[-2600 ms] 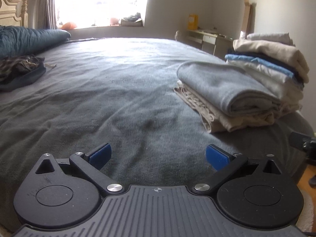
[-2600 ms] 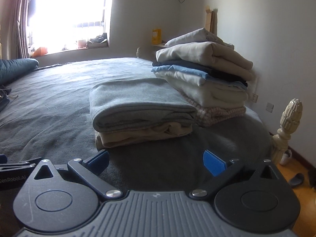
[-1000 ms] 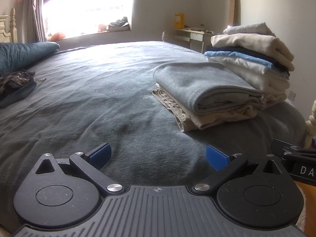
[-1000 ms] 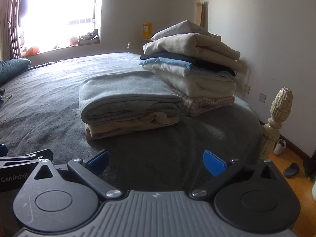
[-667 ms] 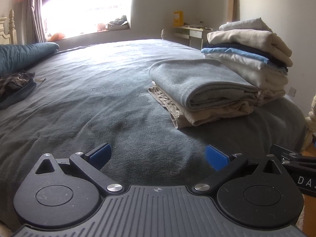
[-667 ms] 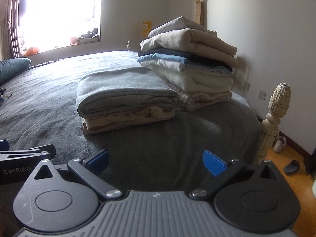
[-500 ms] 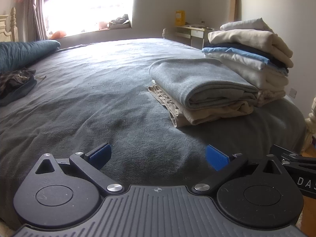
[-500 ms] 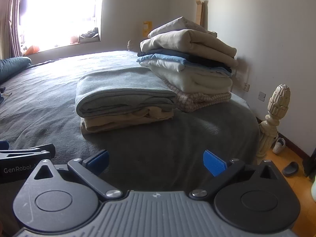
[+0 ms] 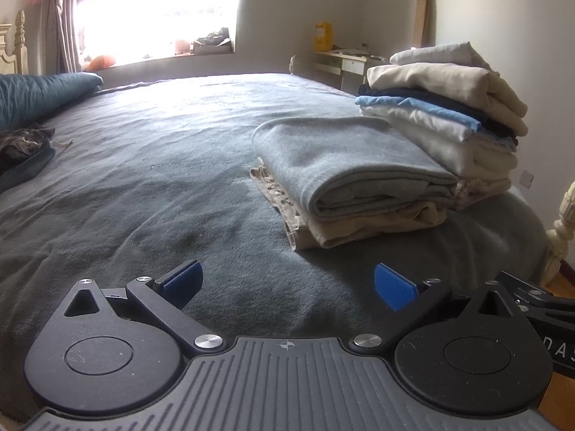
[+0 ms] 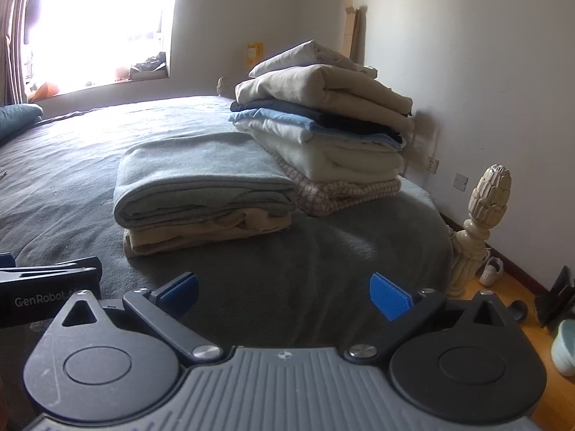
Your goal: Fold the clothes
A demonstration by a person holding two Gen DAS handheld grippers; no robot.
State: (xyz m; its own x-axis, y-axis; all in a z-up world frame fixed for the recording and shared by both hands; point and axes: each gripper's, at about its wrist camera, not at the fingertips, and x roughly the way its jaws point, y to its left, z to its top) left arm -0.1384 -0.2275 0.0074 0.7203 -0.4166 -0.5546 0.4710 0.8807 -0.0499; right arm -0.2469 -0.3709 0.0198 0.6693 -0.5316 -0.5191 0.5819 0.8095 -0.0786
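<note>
A folded grey garment (image 9: 345,165) (image 10: 197,179) lies on folded beige trousers (image 9: 363,226) (image 10: 205,233) on the dark grey bedspread (image 9: 161,179). Right behind it stands a taller stack of folded clothes (image 9: 445,107) (image 10: 323,125), cream, navy, light blue and white. An unfolded dark patterned garment (image 9: 21,151) lies at the far left of the bed. My left gripper (image 9: 287,285) is open and empty, near the bed's front edge, short of the grey pile. My right gripper (image 10: 284,292) is open and empty too, in front of the same pile.
A carved cream bedpost (image 10: 481,215) stands at the bed's right corner, with shoes (image 10: 492,269) and a wooden floor beyond. A teal pillow (image 9: 39,93) lies at the left, a desk (image 9: 345,64) by the far wall under a bright window.
Both grippers drew back and swung a little to the right, so the two piles now sit more central and farther off. Both stayed open and empty.
</note>
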